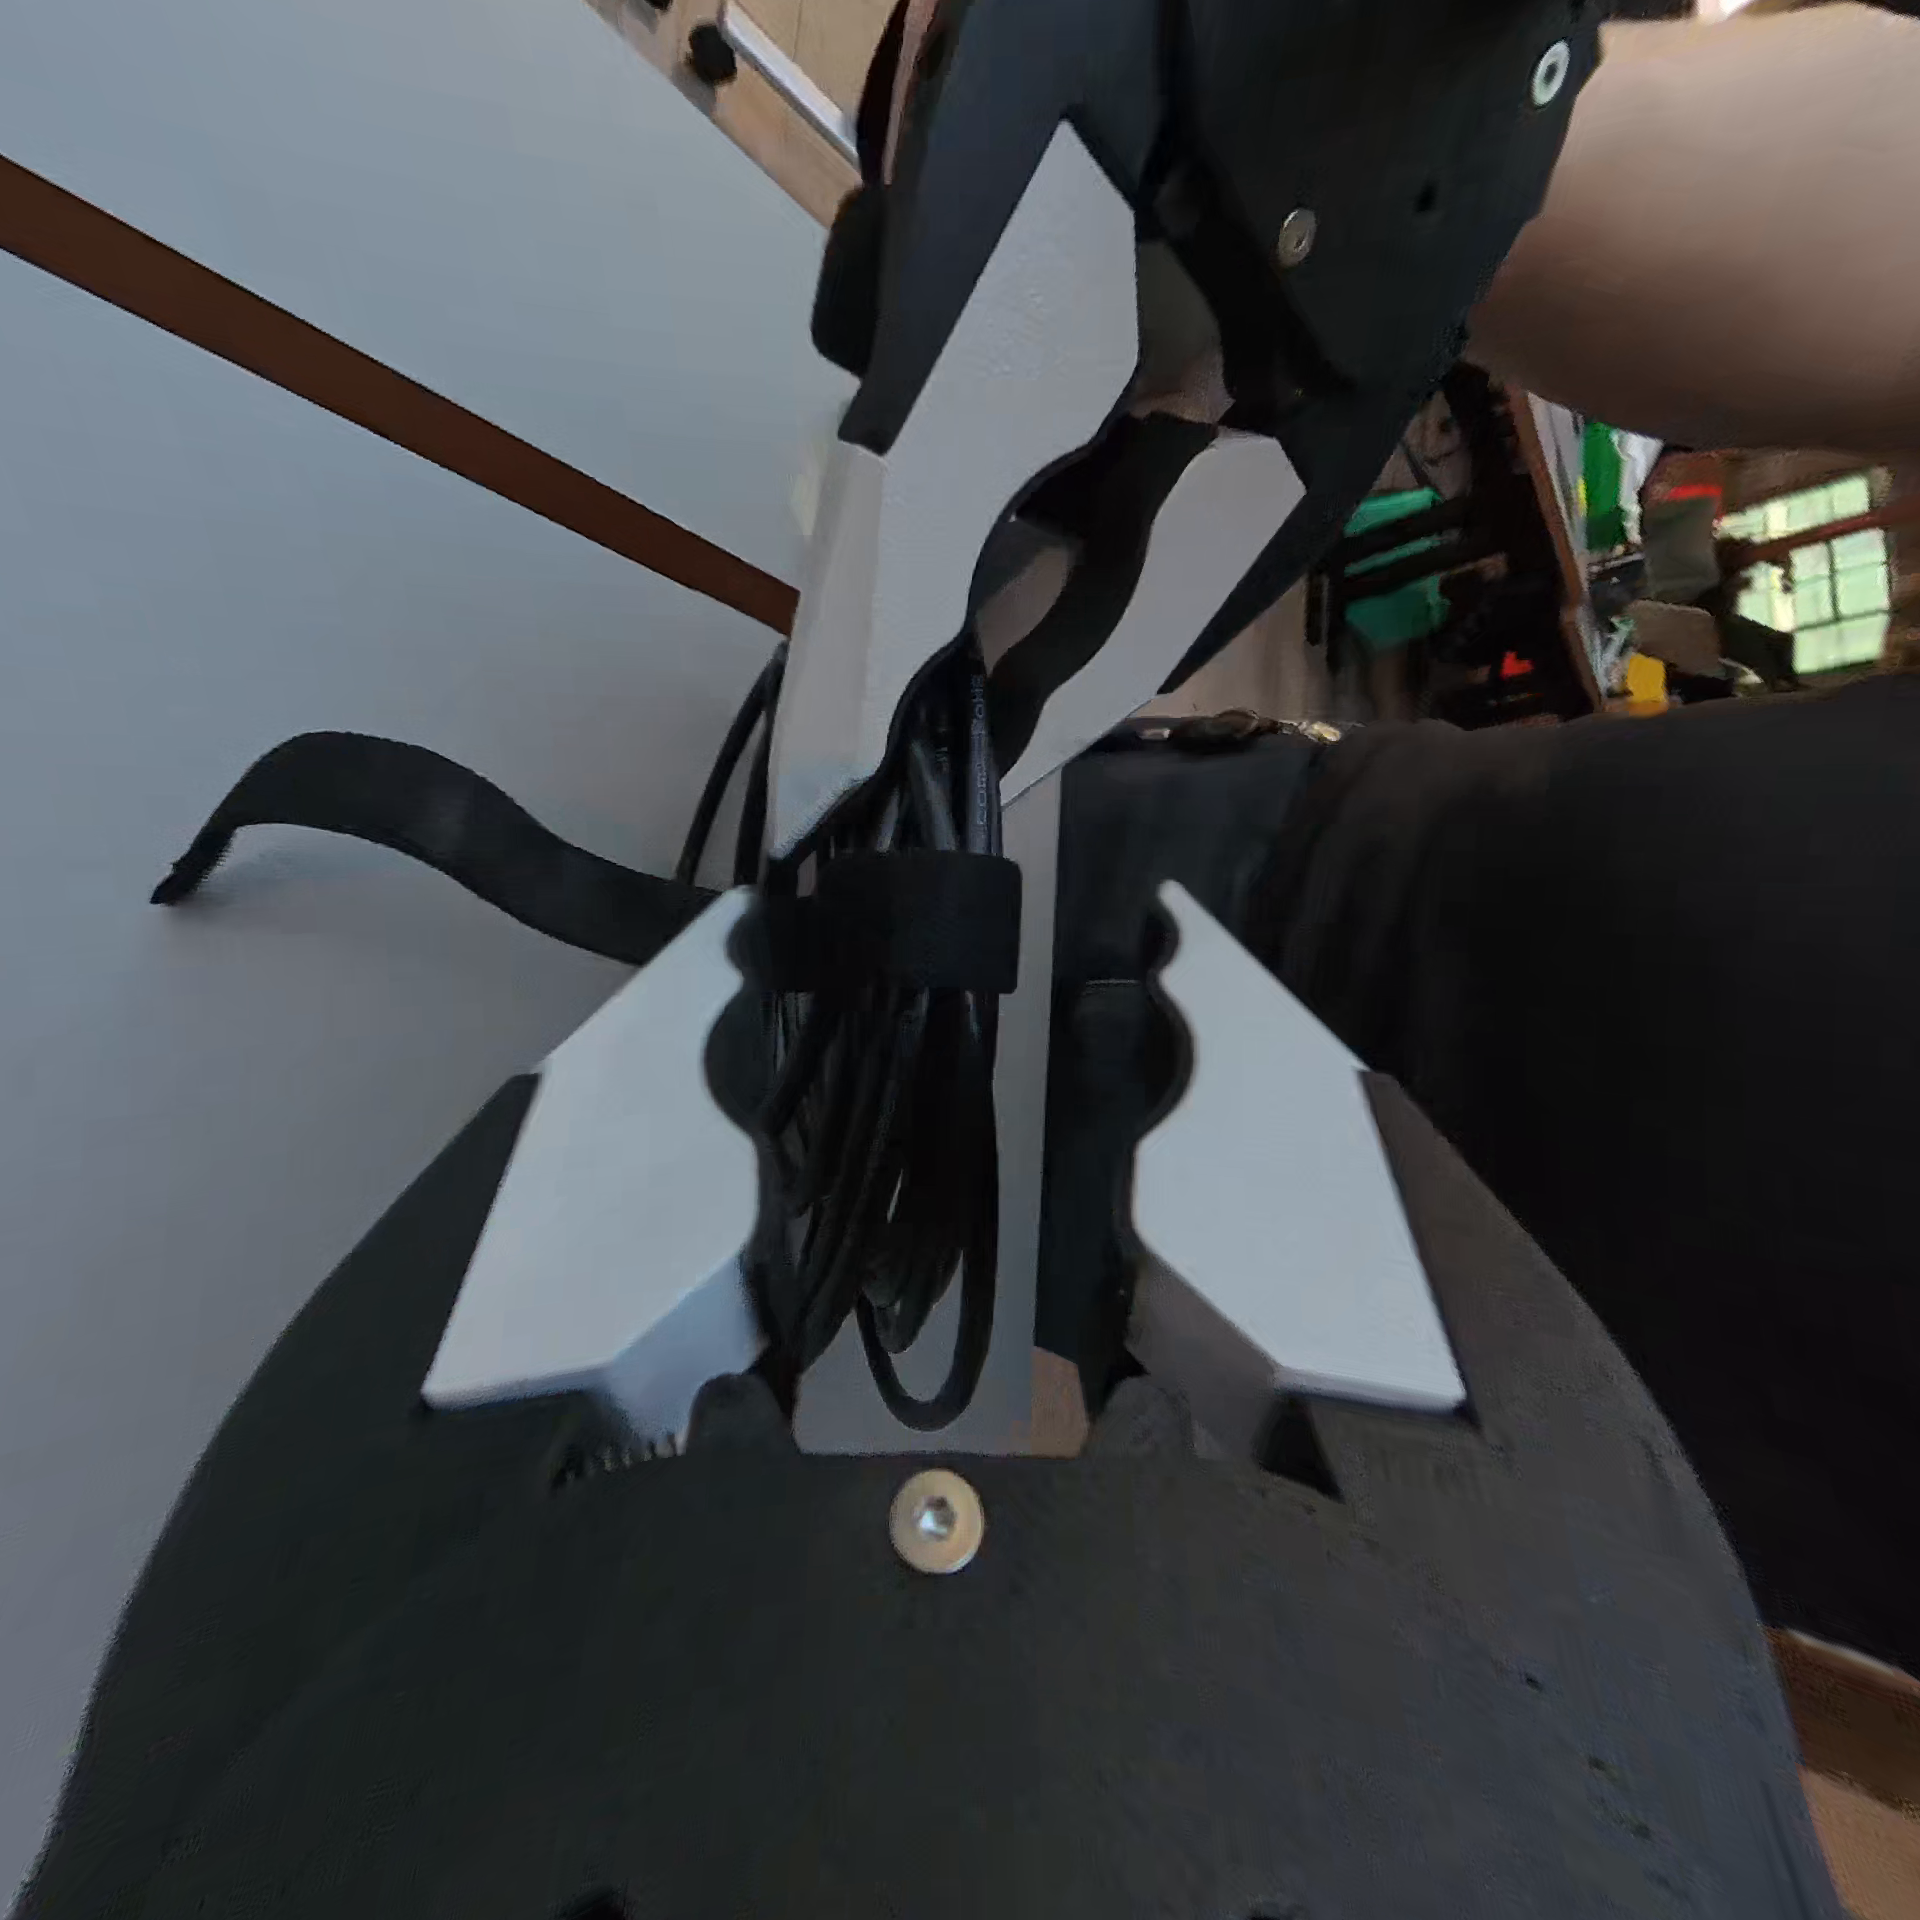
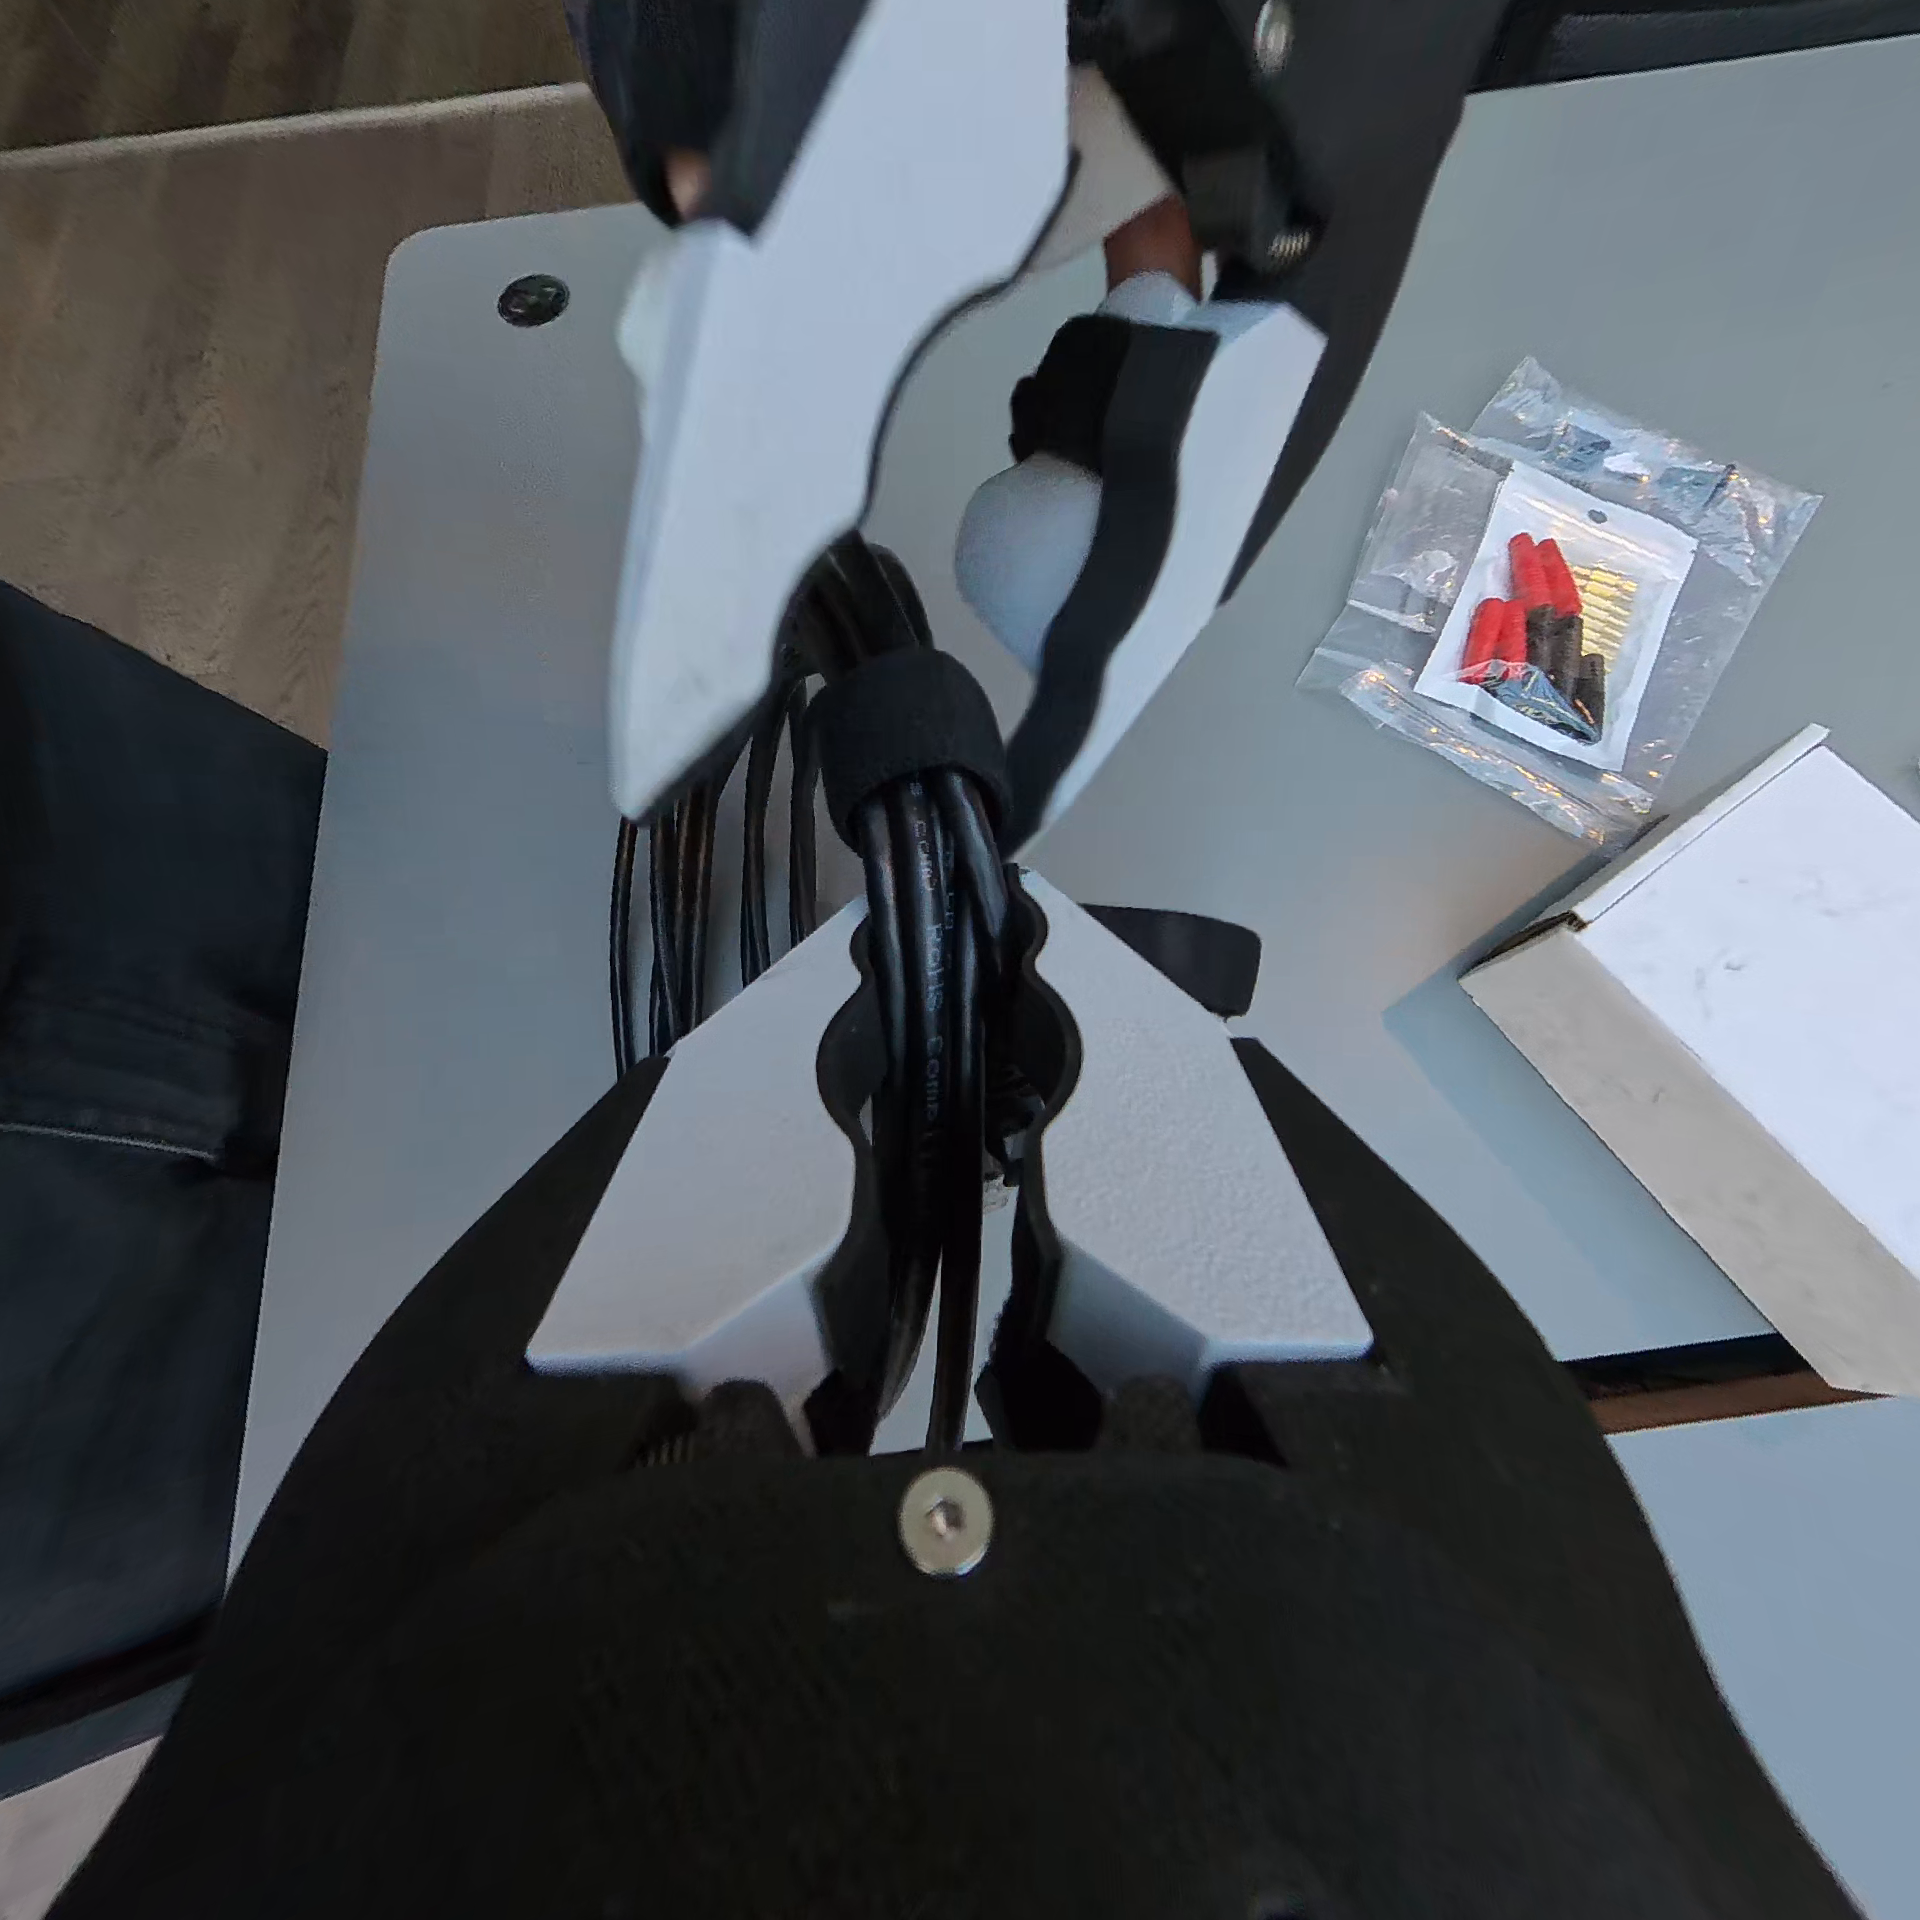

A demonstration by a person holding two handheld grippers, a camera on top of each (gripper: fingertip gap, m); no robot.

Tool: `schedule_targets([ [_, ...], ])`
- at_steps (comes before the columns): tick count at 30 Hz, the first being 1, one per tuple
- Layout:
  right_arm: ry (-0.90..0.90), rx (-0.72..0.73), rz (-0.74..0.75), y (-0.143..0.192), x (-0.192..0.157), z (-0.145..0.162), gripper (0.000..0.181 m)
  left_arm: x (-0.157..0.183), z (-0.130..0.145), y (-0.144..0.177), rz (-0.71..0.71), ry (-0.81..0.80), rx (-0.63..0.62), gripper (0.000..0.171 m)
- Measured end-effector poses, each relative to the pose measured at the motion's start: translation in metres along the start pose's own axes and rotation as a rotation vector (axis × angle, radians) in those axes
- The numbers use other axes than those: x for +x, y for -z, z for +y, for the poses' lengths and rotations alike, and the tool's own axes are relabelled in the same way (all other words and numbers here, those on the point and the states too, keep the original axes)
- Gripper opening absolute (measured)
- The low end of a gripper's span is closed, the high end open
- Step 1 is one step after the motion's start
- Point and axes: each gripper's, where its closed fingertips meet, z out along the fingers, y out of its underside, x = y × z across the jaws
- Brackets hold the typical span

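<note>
A coiled black cable bundle (image 1: 883, 1164) is bound by a black hook-and-loop strap (image 1: 904, 925) just above a grey table (image 1: 312, 623). The strap's loose tail (image 1: 416, 810) trails left across the table. My left gripper (image 1: 956, 899) is open, its fingers on either side of the bundle, which rests against the left finger. My right gripper (image 2: 935, 914) is shut on the cable bundle (image 2: 925, 1039) just below the strap (image 2: 904, 738). The two grippers face each other tip to tip. The right gripper (image 1: 904, 800) shows at the top of the left wrist view, and the left gripper (image 2: 831, 810) at the top of the right wrist view.
Clear bags of red and black connectors (image 2: 1538, 613) and a white cardboard box (image 2: 1745, 1039) lie on the table to the right. A brown gap (image 1: 364, 384) runs between table panels. A person's dark trousers (image 2: 104, 1039) are at the table's left edge.
</note>
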Motion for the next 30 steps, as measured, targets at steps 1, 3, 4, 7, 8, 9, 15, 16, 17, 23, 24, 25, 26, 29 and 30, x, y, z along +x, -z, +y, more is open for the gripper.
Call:
schedule_targets([
  [1, -0.002, -0.002, -0.008, -0.001, 0.000, 0.000, 0.017, -0.001, 0.004, -0.005, 0.033, 0.025, -0.048, 0.050],
  [3, -0.017, -0.008, -0.008, -0.002, 0.002, 0.002, 0.020, -0.006, 0.011, -0.008, 0.058, 0.088, -0.103, 0.034],
  [4, -0.044, -0.005, 0.009, -0.003, 0.005, 0.003, 0.025, -0.008, 0.011, -0.008, 0.069, 0.114, -0.089, 0.032],
  [7, -0.181, 0.006, 0.130, 0.008, 0.026, 0.010, 0.051, -0.018, 0.011, -0.004, 0.117, 0.194, -0.019, 0.027],
  [8, -0.227, 0.041, 0.172, 0.019, 0.031, 0.008, 0.049, -0.022, 0.012, -0.002, 0.132, 0.234, 0.004, 0.026],
  [9, -0.274, 0.103, 0.186, 0.030, 0.028, 0.003, 0.044, -0.026, 0.013, 0.001, 0.147, 0.270, 0.024, 0.026],
  [15, -0.445, 0.328, 0.111, 0.006, -0.029, -0.002, 0.059, -0.023, 0.021, 0.005, 0.213, 0.329, 0.056, 0.024],
  [16, -0.452, 0.316, 0.135, -0.010, -0.029, 0.004, 0.065, -0.023, 0.021, 0.005, 0.216, 0.329, 0.058, 0.024],
  [17, -0.466, 0.313, 0.150, -0.024, -0.027, 0.007, 0.063, -0.022, 0.021, 0.005, 0.219, 0.331, 0.060, 0.024],
  [23, -0.489, 0.235, 0.130, -0.066, -0.033, 0.008, 0.023, -0.013, 0.023, 0.006, 0.275, 0.324, 0.067, 0.023],
  [24, -0.487, 0.226, 0.076, -0.068, -0.041, 0.009, 0.009, -0.014, 0.024, 0.007, 0.273, 0.321, 0.071, 0.023],
  [25, -0.518, 0.218, 0.016, -0.067, -0.048, 0.010, 0.005, -0.016, 0.024, 0.007, 0.267, 0.317, 0.074, 0.023],
  [26, -0.577, 0.219, -0.043, -0.062, -0.053, 0.010, 0.003, -0.020, 0.025, 0.008, 0.255, 0.314, 0.080, 0.023],
  [29, -0.859, 0.364, -0.302, -0.032, -0.063, -0.018, 0.003, -0.032, 0.027, 0.011, 0.208, 0.288, 0.106, 0.023],
  [30, -0.942, 0.398, -0.356, -0.022, -0.061, -0.025, 0.006, -0.034, 0.027, 0.012, 0.207, 0.283, 0.117, 0.024],
])
